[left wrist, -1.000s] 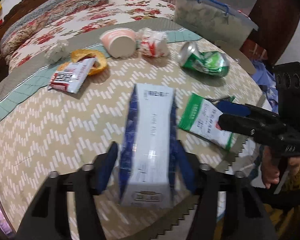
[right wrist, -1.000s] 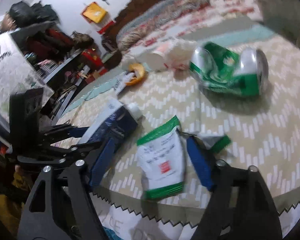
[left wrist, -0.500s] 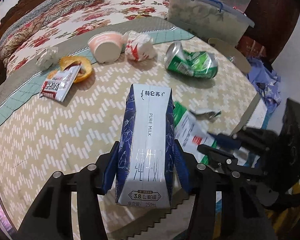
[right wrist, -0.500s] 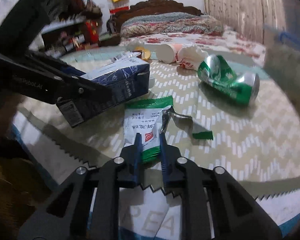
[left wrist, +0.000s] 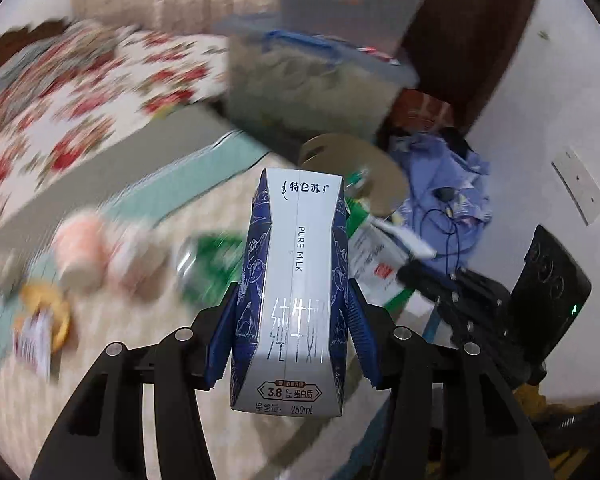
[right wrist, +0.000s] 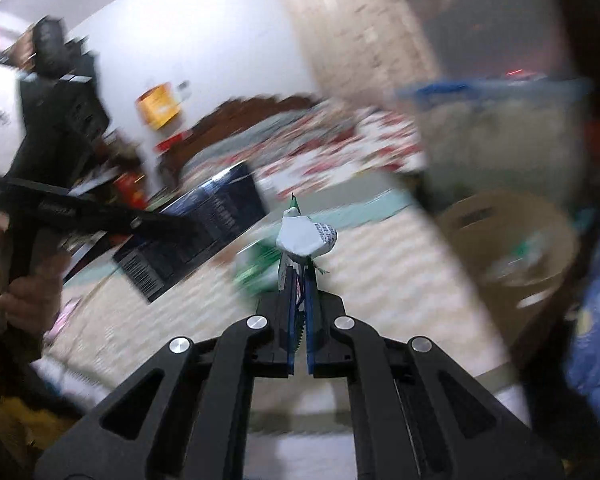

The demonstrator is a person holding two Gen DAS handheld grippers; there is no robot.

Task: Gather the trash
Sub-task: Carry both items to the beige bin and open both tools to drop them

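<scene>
A blue and white milk carton is pinched between the blue pads of my left gripper and hangs in the air above the round table. In the right wrist view the same carton shows at the left, held by the left gripper. My right gripper is shut on a green and white snack wrapper, which sticks up past the fingertips, clear of the table. From the left wrist view that wrapper and the right gripper sit just right of the carton.
Blurred on the table lie a crushed green can, a pink cup, a crumpled white wrapper and a red sachet on an orange ring. Beyond stand a clear storage box, a round tan stool, blue clothes and a floral bed.
The right gripper closed on the green wrapper and lifted it off the table. The left gripper raised the carton and swung right. Both views now blur with motion.
</scene>
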